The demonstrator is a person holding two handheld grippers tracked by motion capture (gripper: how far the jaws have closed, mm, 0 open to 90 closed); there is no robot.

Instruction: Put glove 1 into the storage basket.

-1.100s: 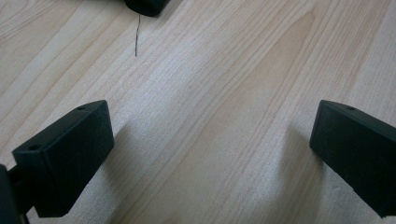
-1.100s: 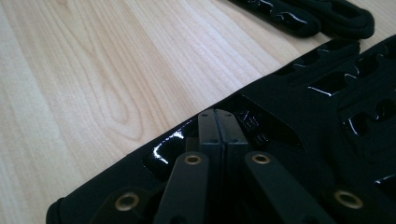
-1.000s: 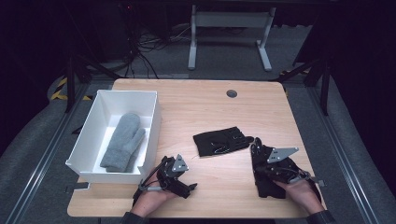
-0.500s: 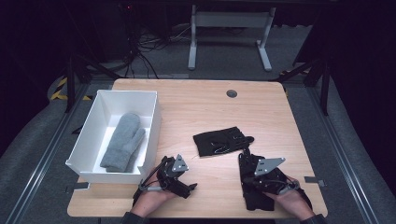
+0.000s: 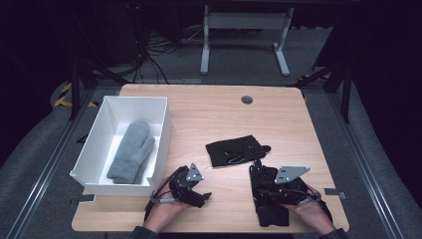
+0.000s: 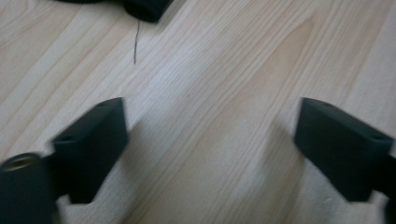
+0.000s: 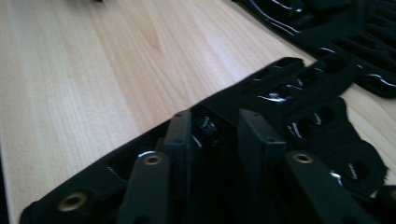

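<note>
Right gripper (image 5: 260, 175) low at the near right of the table (image 5: 219, 107), jaws just opened a little, now narrowly apart over a black glove (image 5: 271, 214) lying flat beneath them; pads not seen pressing on the cloth, nothing pinched between. Second black glove (image 5: 236, 150) spread just beyond, near the table's middle, close to the first, touching or not unclear. Left gripper (image 5: 205, 195) parked at the near edge beside a white box (image 5: 94, 149), jaws wide though just drawn in slightly, bare wood between them. Grey mitten (image 5: 130, 152) laid inside the box. Hands wrapped round both grippers from below.
</note>
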